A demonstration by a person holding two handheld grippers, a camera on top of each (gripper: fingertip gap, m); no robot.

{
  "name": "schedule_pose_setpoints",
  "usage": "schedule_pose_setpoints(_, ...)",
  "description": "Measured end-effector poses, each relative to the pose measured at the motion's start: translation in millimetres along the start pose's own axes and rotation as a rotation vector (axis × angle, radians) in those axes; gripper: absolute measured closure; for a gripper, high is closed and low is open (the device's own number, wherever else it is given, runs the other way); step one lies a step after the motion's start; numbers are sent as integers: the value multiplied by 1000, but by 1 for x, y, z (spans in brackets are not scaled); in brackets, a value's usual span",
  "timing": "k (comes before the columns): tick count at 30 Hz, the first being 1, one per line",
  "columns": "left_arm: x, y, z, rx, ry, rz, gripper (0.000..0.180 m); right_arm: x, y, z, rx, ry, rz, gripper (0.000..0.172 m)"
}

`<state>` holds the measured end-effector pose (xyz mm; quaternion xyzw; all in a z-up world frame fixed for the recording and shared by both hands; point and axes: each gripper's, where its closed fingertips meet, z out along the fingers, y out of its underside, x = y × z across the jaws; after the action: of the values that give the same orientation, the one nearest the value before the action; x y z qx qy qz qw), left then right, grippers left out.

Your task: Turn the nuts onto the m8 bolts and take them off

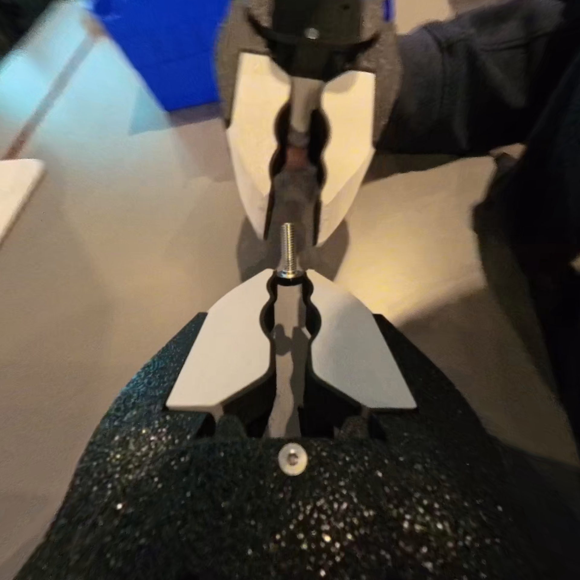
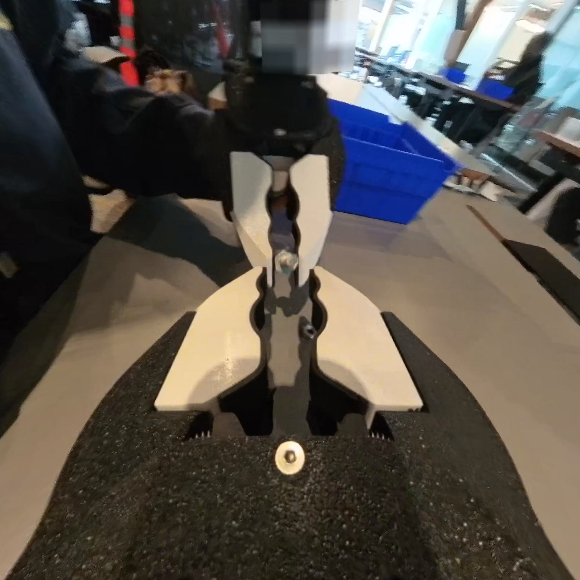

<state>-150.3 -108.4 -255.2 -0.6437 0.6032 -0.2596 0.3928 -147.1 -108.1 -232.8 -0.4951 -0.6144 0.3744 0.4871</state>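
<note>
Pointing its threaded shank straight at the right gripper (image 1: 288, 241), whose fingers stand apart, the bolt (image 1: 288, 251) sits clamped by its head in the left gripper (image 1: 288, 276).

The bolt (image 1: 288, 251) is bright, glossy threaded metal, each claw's fingers (image 1: 238, 351) look like smooth matt white plastic on a rough, speckled black body (image 1: 282, 518), the surface (image 1: 125, 251) matt grey, the crate (image 2: 392, 175) glossy blue plastic.

Silver bolt (image 1: 288, 251), white tongs (image 1: 290, 276) on speckled black body, blue bin (image 2: 386, 175), grey table (image 1: 125, 251)
</note>
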Motion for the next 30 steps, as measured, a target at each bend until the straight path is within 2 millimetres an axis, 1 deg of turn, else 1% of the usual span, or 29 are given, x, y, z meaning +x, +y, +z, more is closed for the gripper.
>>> schedule_pose_setpoints(1,-13,-3,-3,47,-82,-20,166,11,3,-4,-7,54,38,145)
schedule_pose_setpoints(2,-26,-8,-8,117,-165,-50,166,21,9,-8,-32,102,75,146)
schedule_pose_setpoints(4,-50,-19,-21,277,-317,-123,166,38,33,-13,-172,198,111,145)
schedule_pose_setpoints(5,-62,-22,-26,341,-387,-149,166,40,42,-12,-227,213,117,145)
schedule_pose_setpoints(7,-77,-23,-30,422,-462,-181,166,35,50,-4,-280,188,164,146)
schedule_pose_setpoints(10,-90,-22,-23,466,-477,-194,166,27,65,10,-395,141,214,147)
schedule_pose_setpoints(12,-93,-24,-20,471,-475,-173,166,24,76,16,-479,119,250,145)
schedule_pose_setpoints(14,-93,-24,-20,468,-485,-130,166,22,83,20,-517,106,280,143)
schedule_pose_setpoints(18,-89,-20,-18,467,-445,-121,166,20,81,32,-502,87,293,146)
schedule_pose_setpoints(21,-89,-20,-22,491,-432,-136,166,17,78,41,-504,76,271,153)
schedule_pose_setpoints(22,-88,-20,-22,495,-424,-139,166,16,77,43,-504,72,262,158)
schedule_pose_setpoints(23,-87,-20,-22,502,-414,-138,166,16,77,43,-506,77,256,158)
schedule_pose_setpoints(25,-83,-23,-23,524,-380,-132,166,20,77,39,-505,101,230,159)
schedule_pose_setpoints(27,-78,-26,-21,540,-331,-123,166,30,68,29,-454,146,220,161)
schedule_pose_setpoints(28,-74,-27,-19,545,-300,-118,166,36,59,22,-395,169,225,161)
schedule_pose_setpoints(30,-66,-30,-15,549,-233,-106,166,47,33,5,-243,214,231,161)
